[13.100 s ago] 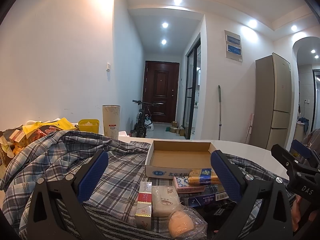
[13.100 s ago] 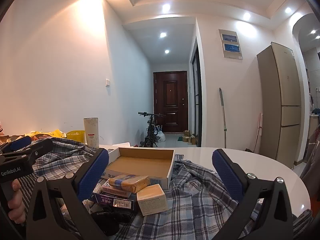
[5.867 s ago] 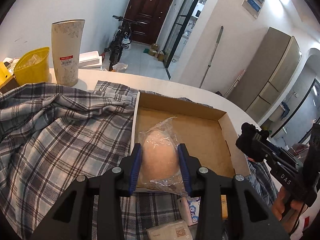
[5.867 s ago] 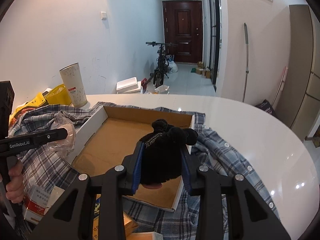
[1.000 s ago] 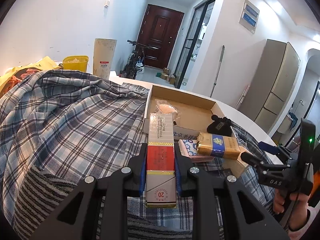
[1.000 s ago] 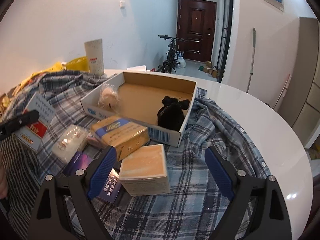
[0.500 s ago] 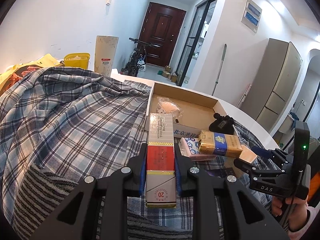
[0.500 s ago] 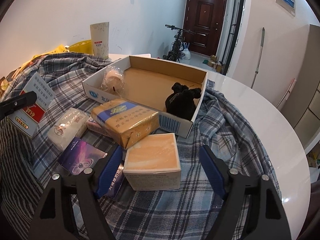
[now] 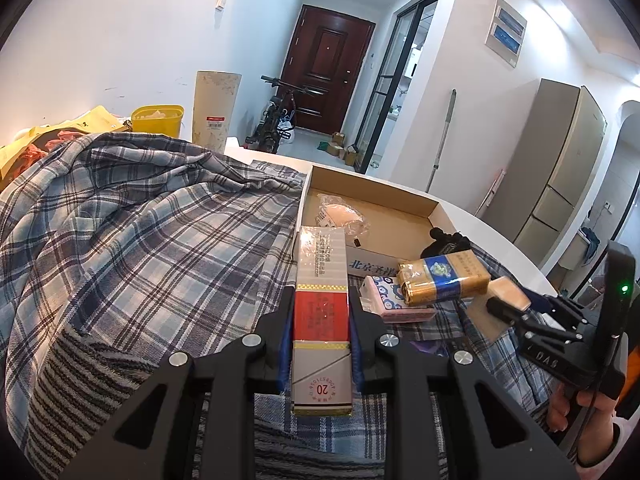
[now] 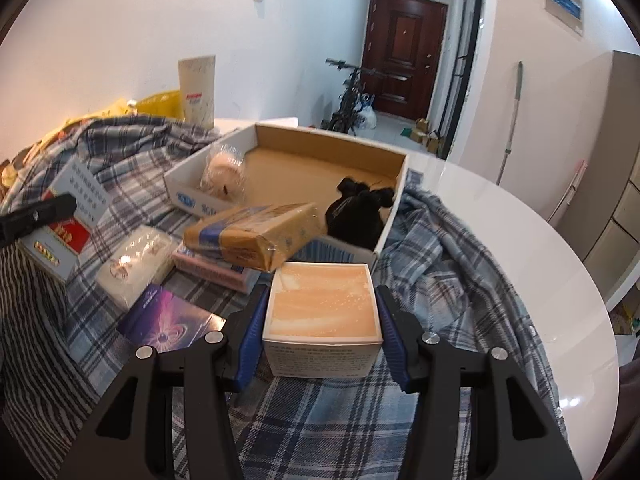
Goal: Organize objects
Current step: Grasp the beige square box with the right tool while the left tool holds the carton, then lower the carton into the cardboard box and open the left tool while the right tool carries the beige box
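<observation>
Right fingers point(image 10: 320, 330) just closed onto square peach box point(image 10: 322, 306); left fingers point(image 9: 321, 334) clamp glossy carton point(image 9: 321, 312).

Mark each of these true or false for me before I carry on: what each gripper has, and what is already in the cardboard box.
1. The left gripper is clamped on a long red and white carton. True.
2. The open cardboard box is empty. False: a bagged pale bun and a black drawstring pouch lie in it.
3. The right gripper, whose jaws have just been closing, has the square peach-topped box between its blue pads. True.
4. The gold and blue wrapped pack lies inside the cardboard box. False: it rests outside, on a pink box in front.
5. The white table is bare. False: a plaid shirt covers much of it.
</observation>
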